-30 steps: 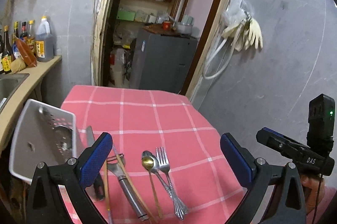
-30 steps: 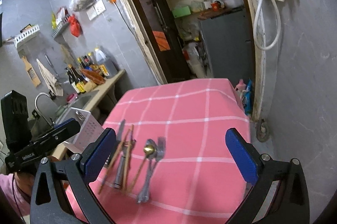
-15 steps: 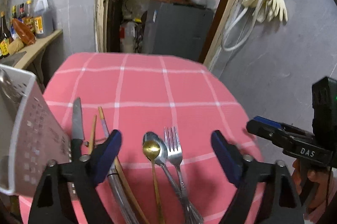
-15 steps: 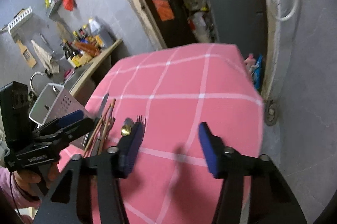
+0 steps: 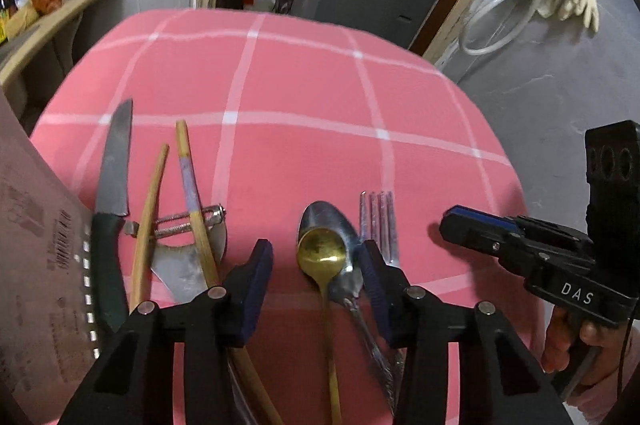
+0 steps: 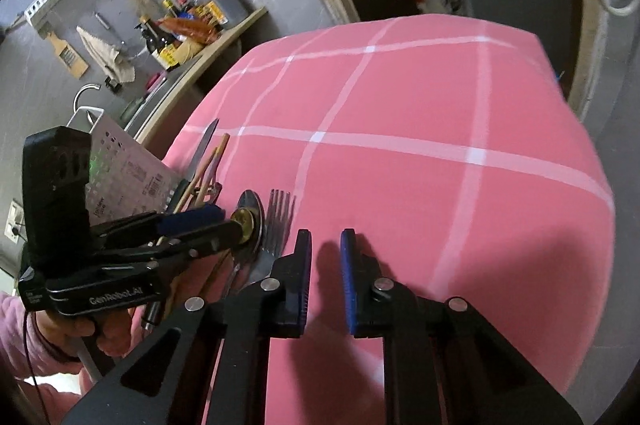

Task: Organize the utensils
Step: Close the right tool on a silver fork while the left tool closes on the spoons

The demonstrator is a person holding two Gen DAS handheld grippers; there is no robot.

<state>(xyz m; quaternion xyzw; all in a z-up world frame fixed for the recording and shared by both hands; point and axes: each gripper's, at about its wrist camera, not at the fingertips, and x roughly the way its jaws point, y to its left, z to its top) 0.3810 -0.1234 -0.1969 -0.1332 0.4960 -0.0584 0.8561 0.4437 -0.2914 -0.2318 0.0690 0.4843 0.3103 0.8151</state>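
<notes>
Reaching low over the pink checked tablecloth (image 5: 304,97), the left gripper (image 5: 316,261) straddled the two spoons, its blue pads standing partly open on either side of the gold spoon (image 5: 322,251), which lay with its bowl on top of the silver spoon (image 5: 320,223); nothing was yet pinched, and whether the right-hand pad touched the fork (image 5: 380,221) just beside it could not be told. By my judgement the step in hand was the first pick: a spoon was being lined up for a grasp, with every utensil on the cloth not yet sorted. To the left of the spoons lay a peeler (image 5: 188,249) crossed by two wooden chopsticks (image 5: 192,193), then a knife (image 5: 114,165) with a dark green handle, and at the far left edge stood the white perforated utensil holder (image 5: 36,257), tilted in the view and the likely destination. The next move probably called for closing the jaws squarely on the gold spoon's neck without catching the silver one beneath, since the two were stacked and thin metal tends to slip on cloth. The right gripper (image 6: 324,257) hovered over bare cloth just right of the fork, its fingers narrowed to a slim gap, holding nothing.
</notes>
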